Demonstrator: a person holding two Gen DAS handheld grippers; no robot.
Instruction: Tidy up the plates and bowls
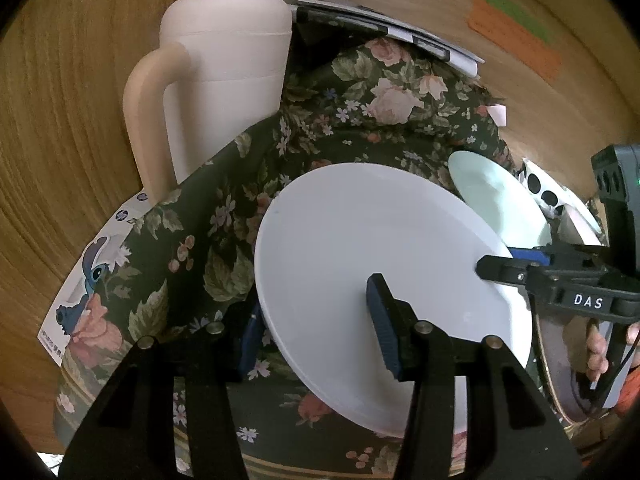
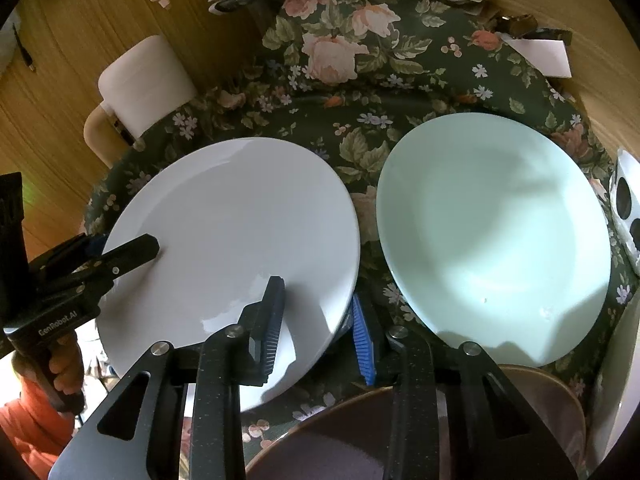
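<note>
Both grippers, left (image 1: 316,332) and right (image 2: 316,320), have jaws clamped on white plate (image 2: 232,224) rim; glazed, slippery, brittle, so keep edge grips.

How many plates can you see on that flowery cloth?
3 at least. The white plate sits left, gripped at two edges. The pale green plate lies right of it. A dark, gold-rimmed plate sits nearest, partly hidden. More may be hidden.

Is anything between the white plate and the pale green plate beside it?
Nothing visible. Both grippers, left and right, already clamp the white plate; only bare floral cloth separates it from the pale green plate.
</note>
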